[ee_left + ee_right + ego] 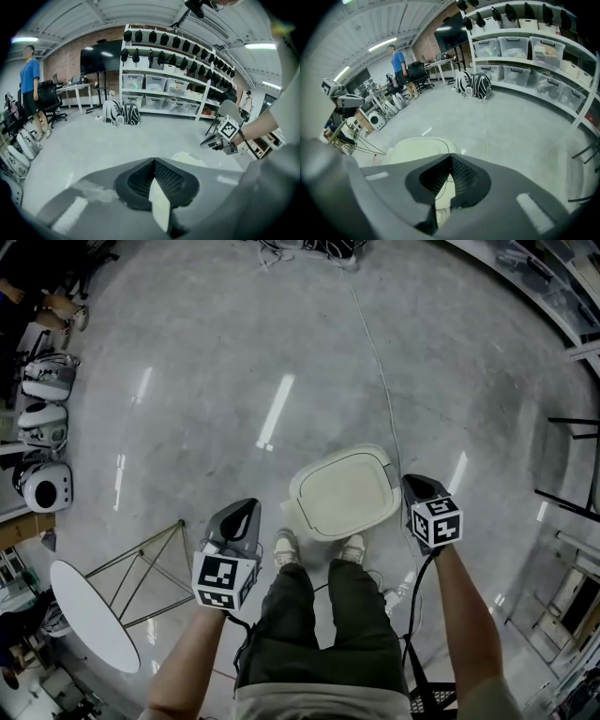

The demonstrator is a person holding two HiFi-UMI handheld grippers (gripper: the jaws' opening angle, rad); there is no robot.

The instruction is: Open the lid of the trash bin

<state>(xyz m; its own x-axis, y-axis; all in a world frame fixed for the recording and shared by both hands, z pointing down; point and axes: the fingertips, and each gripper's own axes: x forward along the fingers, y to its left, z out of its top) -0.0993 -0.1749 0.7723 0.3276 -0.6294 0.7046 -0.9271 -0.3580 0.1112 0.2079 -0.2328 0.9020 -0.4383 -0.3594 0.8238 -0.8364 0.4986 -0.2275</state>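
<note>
The trash bin (343, 491) stands on the grey floor just ahead of the person's shoes, its cream lid lying flat and closed. My left gripper (247, 506) hovers to the bin's left, jaws shut and holding nothing. My right gripper (413, 482) hangs at the bin's right edge, also shut and empty. In the left gripper view the lid (188, 159) peeks over the jaws and the right gripper (212, 141) floats beyond it. The right gripper view looks down on the lid (417, 147) just past its closed tips.
A white oval tabletop (91, 615) on a metal frame (148, 563) stands at the lower left. White machines (43, 427) line the left edge. A cable (382, 381) runs across the floor to the bin. A black frame (570, 465) stands at the right.
</note>
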